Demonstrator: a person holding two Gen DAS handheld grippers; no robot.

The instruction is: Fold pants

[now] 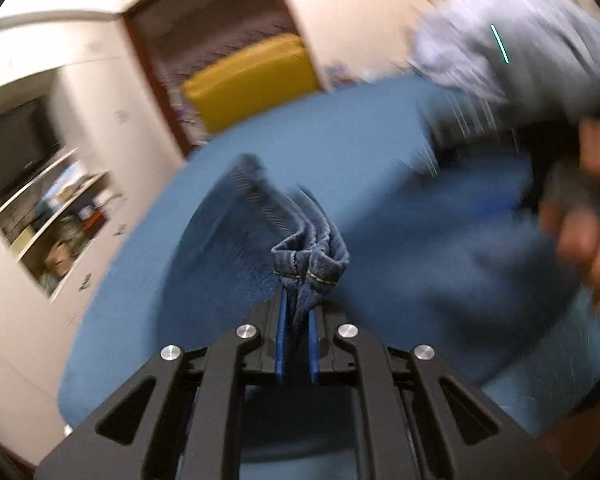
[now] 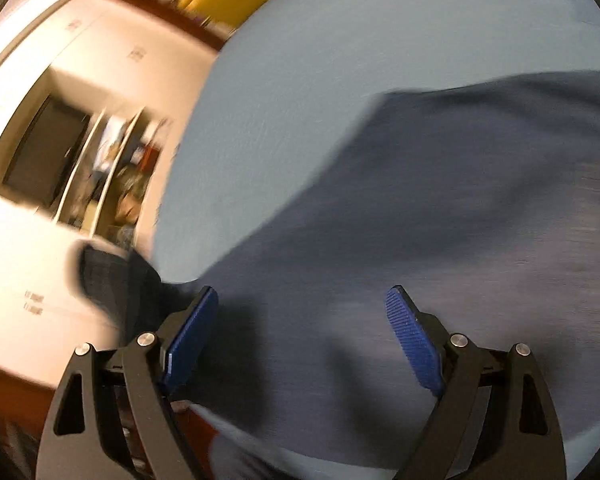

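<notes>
Blue denim pants (image 1: 236, 248) lie on a blue bedsheet (image 1: 340, 140). My left gripper (image 1: 298, 300) is shut on a bunched hem of the pants (image 1: 310, 264) and holds it lifted. In the right wrist view the pants (image 2: 440, 220) spread dark and blurred over the sheet (image 2: 340, 60). My right gripper (image 2: 302, 320) is open and empty just above the denim, its blue pads (image 2: 412, 336) wide apart. The right hand and its gripper show blurred at the right edge of the left wrist view (image 1: 580, 216).
A yellow cushion (image 1: 252, 76) sits beyond the bed by a brown door frame. A white wall unit with a dark screen (image 1: 16, 148) and cluttered shelves (image 1: 60, 216) stands to the left. The person's grey sleeve (image 1: 520, 52) is at upper right.
</notes>
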